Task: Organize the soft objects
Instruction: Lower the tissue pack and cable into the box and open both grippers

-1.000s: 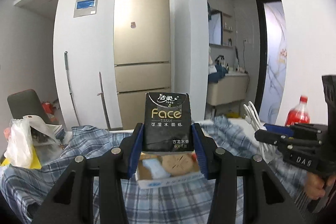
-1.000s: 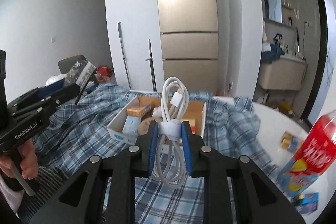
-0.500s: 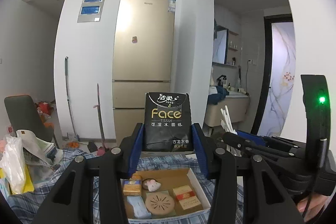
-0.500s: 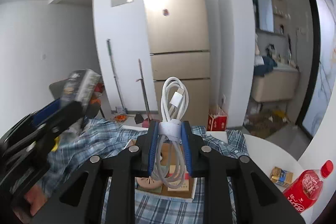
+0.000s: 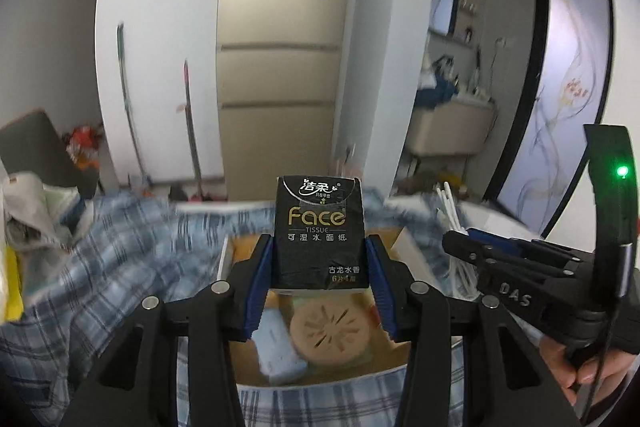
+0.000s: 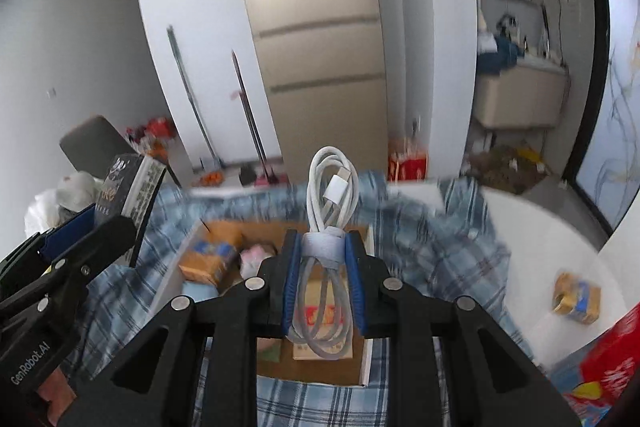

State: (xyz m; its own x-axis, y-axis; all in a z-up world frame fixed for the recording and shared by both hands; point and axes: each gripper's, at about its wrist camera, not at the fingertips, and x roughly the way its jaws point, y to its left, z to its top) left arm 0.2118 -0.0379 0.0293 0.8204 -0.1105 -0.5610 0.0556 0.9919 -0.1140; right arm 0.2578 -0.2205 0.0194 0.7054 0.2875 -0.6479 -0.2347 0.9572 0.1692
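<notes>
A: Above the cardboard box point(image 5: 404, 239) on the checked cloth point(image 5: 120, 267), both tools are now seen tipped downward. Half a second ago far more wall and fridge point(image 5: 280, 47) was in view; now the box fills the near middle of both wrist views, and blur is noted across the cloth.

B: What is carried?

A: The black tissue pack point(image 5: 319, 231) is grasped upright by the left tool point(image 5: 319, 287), its blue pads pressed on the pack's two sides. The coiled white cable point(image 6: 330, 195) is clenched in the right tool point(image 6: 323, 283) at its band, the loop standing above the pads. Neither grip has been altered over the last second.

B: And the box itself?

A: It is already partly filled: a round tan disc point(image 5: 329, 327) and a pale blue packet point(image 5: 276, 343) are seen near its front in the left view, an orange packet point(image 6: 208, 261) and a small pink thing point(image 6: 256, 255) toward its far left in the right view. Its bare floor is mostly hidden behind the tools.

B: So what is meant for the task?

A: The carrying stage is judged to be nearly over, and a placing step to be at hand. Nothing has been released yet. A small yellow packet point(image 6: 576, 297) is left on the white bench point(image 6: 540, 247) to the right, beside a red bottle point(image 6: 608, 359), so more sorting is probably still owed.
</notes>
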